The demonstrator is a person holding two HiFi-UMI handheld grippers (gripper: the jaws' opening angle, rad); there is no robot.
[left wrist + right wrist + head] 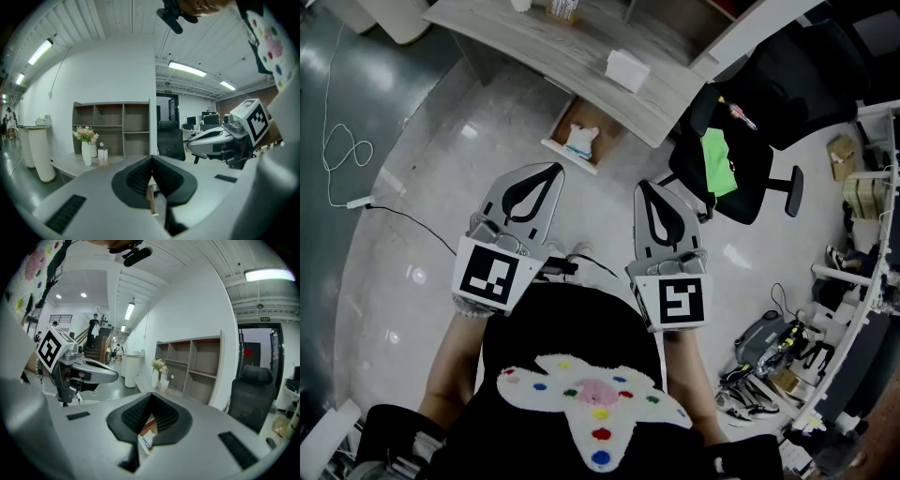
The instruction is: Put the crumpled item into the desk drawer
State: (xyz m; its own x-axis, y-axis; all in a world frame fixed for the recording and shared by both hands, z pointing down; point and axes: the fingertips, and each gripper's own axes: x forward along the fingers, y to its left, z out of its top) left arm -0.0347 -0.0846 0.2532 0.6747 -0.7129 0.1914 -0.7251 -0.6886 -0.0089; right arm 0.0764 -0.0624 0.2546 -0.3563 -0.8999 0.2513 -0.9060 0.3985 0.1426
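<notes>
1. Pale glossy floor (422,234) runs under a grey wood-grain worktop (581,56). Below the worktop's edge the desk drawer (570,114) stands pulled out, and the crumpled item (581,141) lies inside it, near the white front panel.
2. That item is a lumpy white wad with some blue on it. It is too small to tell which way its long axis runs, and whatever is printed on it cannot be read.
3. The drawer's own length runs from the worktop out towards the person.
4. The left tool (551,169) is held low in front of the person, tip towards the drawer. Its jaws are pressed together with nothing between them.
5. The right tool (645,186) sits just beside it, also pressed together and empty.
6. Each tool carries a marker cube (487,277) with black-and-white square patterns, not letters.
7. A white box (626,68) sits on the worktop.
8. A black office chair (750,103) with a green cloth (719,161) on it stands to the right of the drawer.
</notes>
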